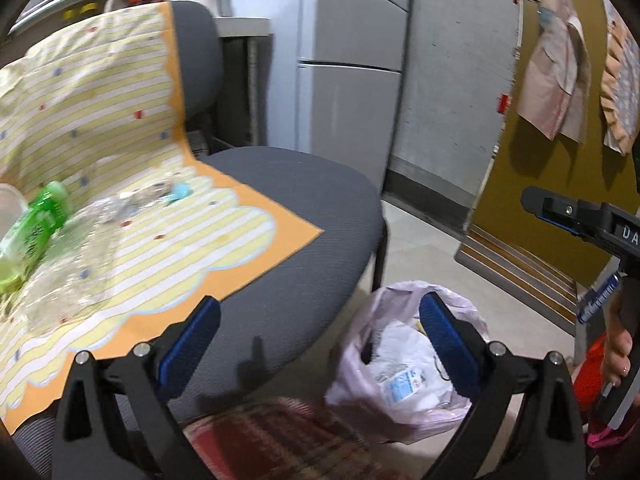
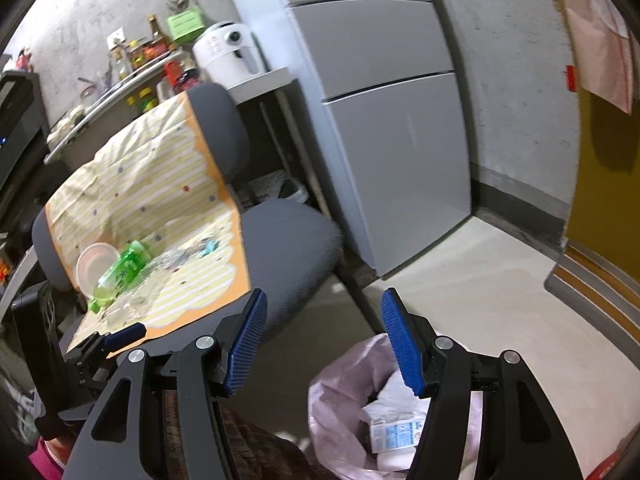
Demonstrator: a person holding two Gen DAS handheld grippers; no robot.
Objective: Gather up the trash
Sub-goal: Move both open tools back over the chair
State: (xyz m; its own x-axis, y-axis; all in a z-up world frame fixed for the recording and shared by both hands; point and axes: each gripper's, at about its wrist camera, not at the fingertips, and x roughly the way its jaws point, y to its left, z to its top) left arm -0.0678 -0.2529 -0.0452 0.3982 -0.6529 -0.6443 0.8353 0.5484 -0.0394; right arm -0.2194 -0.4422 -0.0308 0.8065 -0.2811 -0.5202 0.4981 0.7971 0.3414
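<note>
A pale pink trash bag [image 1: 404,364] [image 2: 352,404] stands open on the floor beside a grey chair [image 1: 296,208] [image 2: 288,248], with white packaging and a small carton [image 2: 394,432] inside. On the chair's striped cloth [image 1: 132,240] [image 2: 160,208] lie a green bottle [image 1: 34,232] [image 2: 120,272], crumpled clear plastic [image 1: 76,264] [image 2: 176,258] and a white lid [image 2: 94,266]. My left gripper [image 1: 320,320] is open and empty, between seat and bag. My right gripper [image 2: 324,316] is open and empty above the bag's left rim; it also shows at the right edge [image 1: 580,216] of the left wrist view.
A grey refrigerator [image 1: 352,80] [image 2: 384,120] stands behind the chair. A white appliance [image 2: 228,52] and bottles sit on a shelf at the back. A yellow door [image 1: 560,160] with hanging clothes is at right. A dark red patterned mat [image 1: 276,436] lies on the floor nearby.
</note>
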